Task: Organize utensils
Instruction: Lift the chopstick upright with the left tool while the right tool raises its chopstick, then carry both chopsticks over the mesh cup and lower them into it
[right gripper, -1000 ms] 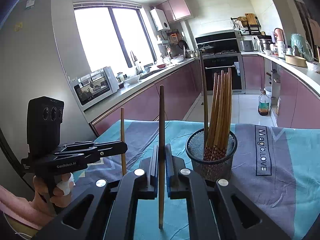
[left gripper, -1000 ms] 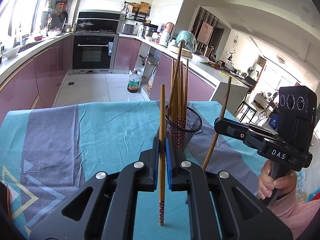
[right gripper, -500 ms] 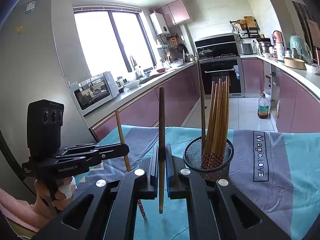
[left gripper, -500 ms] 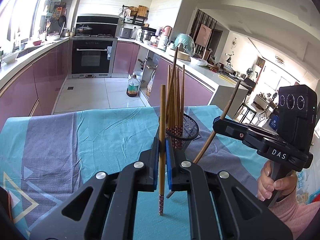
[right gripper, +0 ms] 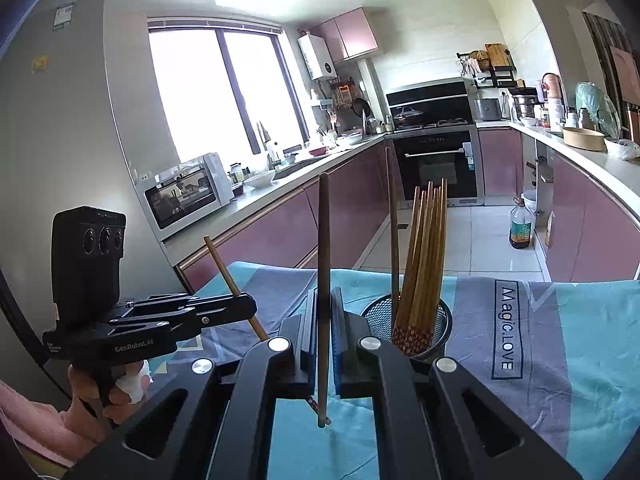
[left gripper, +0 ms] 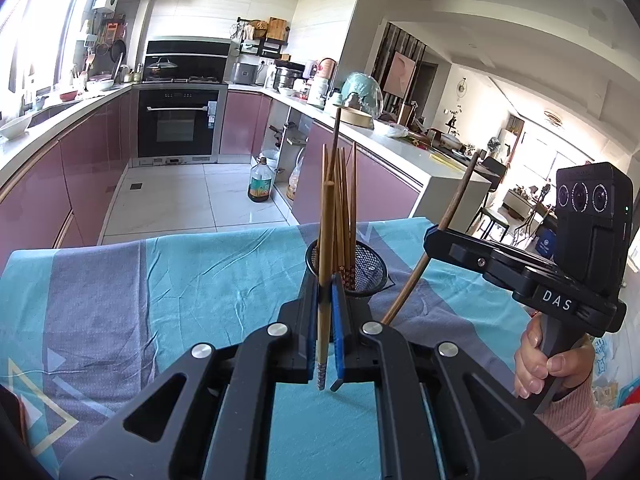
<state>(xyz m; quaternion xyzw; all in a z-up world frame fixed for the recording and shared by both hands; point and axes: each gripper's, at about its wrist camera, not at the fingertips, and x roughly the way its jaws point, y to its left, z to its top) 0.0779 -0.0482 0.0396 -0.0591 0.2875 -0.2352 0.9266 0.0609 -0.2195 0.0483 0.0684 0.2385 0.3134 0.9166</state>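
My left gripper (left gripper: 325, 294) is shut on a light bamboo chopstick (left gripper: 326, 240) with a patterned lower end, held nearly upright. My right gripper (right gripper: 324, 304) is shut on a darker chopstick (right gripper: 323, 248), also upright in its own view. Each shows in the other's view: the right gripper (left gripper: 434, 242) with its dark chopstick (left gripper: 448, 216) leaning, and the left gripper (right gripper: 246, 304) with its light chopstick (right gripper: 224, 264) leaning. Their lower ends meet just above the cloth. A black mesh holder (left gripper: 370, 270) (right gripper: 440, 316) with several chopsticks stands just beyond both grippers.
The table wears a teal and grey cloth (left gripper: 180, 280) lettered "Magic LOVE" (right gripper: 506, 328). A hand in a pink sleeve (left gripper: 560, 368) grips the right handle. Behind lie kitchen counters, an oven (left gripper: 178, 120), a microwave (right gripper: 184, 196) and an oil bottle (left gripper: 259, 184) on the floor.
Both held chopsticks now lean more in the other gripper's view, and their lower ends have come together near the cloth. Both grips stay shut.
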